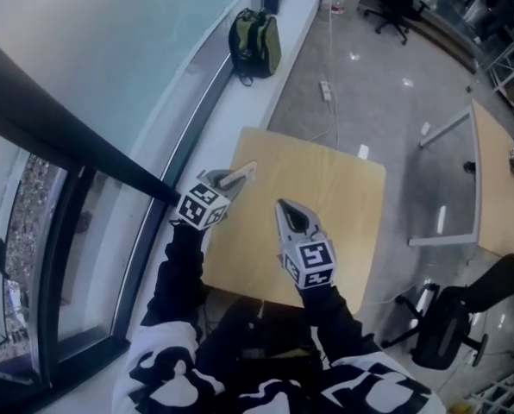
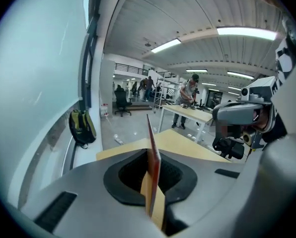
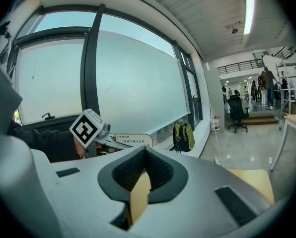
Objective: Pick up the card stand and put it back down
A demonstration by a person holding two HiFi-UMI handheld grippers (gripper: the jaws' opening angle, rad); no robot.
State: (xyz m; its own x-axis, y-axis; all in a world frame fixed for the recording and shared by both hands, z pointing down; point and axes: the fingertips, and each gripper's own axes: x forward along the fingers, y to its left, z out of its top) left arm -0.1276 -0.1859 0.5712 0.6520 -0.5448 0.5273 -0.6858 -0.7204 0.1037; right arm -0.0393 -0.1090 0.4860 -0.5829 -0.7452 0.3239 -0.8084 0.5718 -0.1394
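Plainly, the left gripper (image 1: 232, 179) is clenched on the card stand (image 2: 152, 140), which rises edge-on from between its jaws, above the table (image 1: 335, 188); the stand's lower part is lost inside the pads. In the right gripper view its printed face is too small to read. The right gripper (image 3: 144, 153) has its jaws pressed together with nothing between them, only a sliver of pale wood below. Ahead of the left jaws a green backpack (image 1: 255, 43) leans on the window ledge (image 1: 240, 102). The grey floor (image 1: 395, 102) is glossy.
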